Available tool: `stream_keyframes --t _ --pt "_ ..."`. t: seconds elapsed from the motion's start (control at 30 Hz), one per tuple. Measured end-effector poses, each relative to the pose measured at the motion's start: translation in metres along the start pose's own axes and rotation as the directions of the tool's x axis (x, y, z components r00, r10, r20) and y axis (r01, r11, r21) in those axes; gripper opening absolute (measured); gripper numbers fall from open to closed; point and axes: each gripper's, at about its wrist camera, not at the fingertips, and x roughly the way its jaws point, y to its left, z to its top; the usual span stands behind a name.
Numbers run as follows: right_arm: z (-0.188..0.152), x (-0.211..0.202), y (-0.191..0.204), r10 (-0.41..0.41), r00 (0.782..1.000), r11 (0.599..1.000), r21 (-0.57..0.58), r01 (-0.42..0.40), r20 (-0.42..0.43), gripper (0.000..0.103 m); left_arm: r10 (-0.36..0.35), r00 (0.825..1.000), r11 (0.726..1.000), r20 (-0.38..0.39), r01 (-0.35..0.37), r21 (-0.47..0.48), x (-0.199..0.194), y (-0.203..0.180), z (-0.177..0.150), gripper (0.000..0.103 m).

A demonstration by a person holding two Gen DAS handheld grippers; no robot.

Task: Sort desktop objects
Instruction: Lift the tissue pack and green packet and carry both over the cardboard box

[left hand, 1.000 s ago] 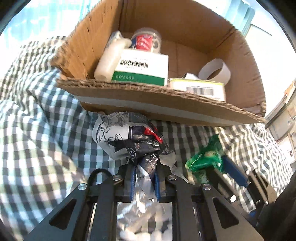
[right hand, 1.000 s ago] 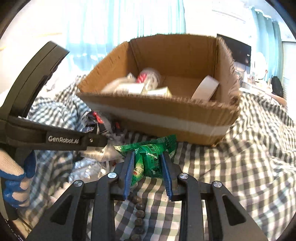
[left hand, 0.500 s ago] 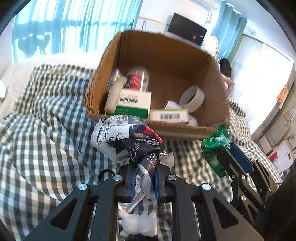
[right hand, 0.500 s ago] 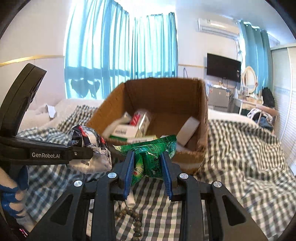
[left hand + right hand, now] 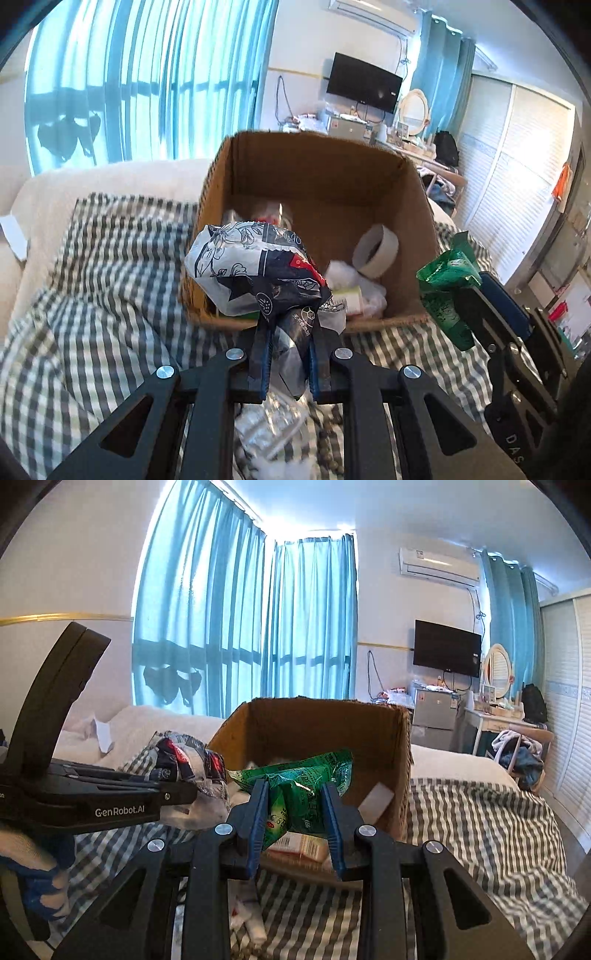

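My left gripper (image 5: 289,334) is shut on a crumpled navy-and-white snack bag (image 5: 255,273), held up in front of the near wall of an open cardboard box (image 5: 317,177). My right gripper (image 5: 295,797) is shut on a green foil packet (image 5: 301,784), also raised before the box (image 5: 325,723). In the left wrist view the green packet (image 5: 445,291) and the right gripper's fingers (image 5: 498,310) show at the right. In the right wrist view the left gripper (image 5: 184,792) with the navy bag (image 5: 188,762) shows at the left. The box holds a tape roll (image 5: 375,251) and small cartons.
The box stands on a grey-and-white checked cloth (image 5: 92,295) over a bed. Small white items and dark beads (image 5: 328,450) lie on the cloth below my grippers. A gloved hand (image 5: 33,875) holds the left gripper. Curtains, a wall television and a dresser stand behind.
Both grippers have risen with their packets still held. The view now looks over the box's near wall into it, with the room behind showing.
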Motion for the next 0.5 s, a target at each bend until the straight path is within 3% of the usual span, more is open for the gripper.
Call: stream_keyframes --t 0.23,0.37,0.4,0.43,0.5 --pt "0.014 0.049 -0.008 -0.031 0.999 0.999 0.006 0.031 -0.018 0.029 0.043 0.998 0.997 0.052 -0.046 0.057 0.029 0.004 0.037 0.015" --pt "0.015 0.092 -0.017 -0.031 0.991 0.999 0.026 0.034 -0.13 0.032 0.071 0.996 0.993 0.054 -0.076 0.087 0.057 0.003 0.052 0.019" --pt "0.014 0.099 -0.02 -0.029 0.988 0.999 0.039 0.036 -0.152 0.034 0.09 0.994 0.991 0.055 -0.096 0.099 0.065 0.002 0.053 0.028" --pt "0.012 0.105 -0.023 -0.029 0.985 0.997 0.06 0.04 -0.17 0.044 0.106 0.993 0.988 0.053 -0.111 0.109 0.071 0.002 0.053 0.041" --pt "0.008 0.106 -0.027 -0.023 0.986 0.996 0.082 0.037 -0.166 0.066 0.121 0.991 0.986 0.053 -0.126 0.111 0.08 0.005 0.051 0.058"
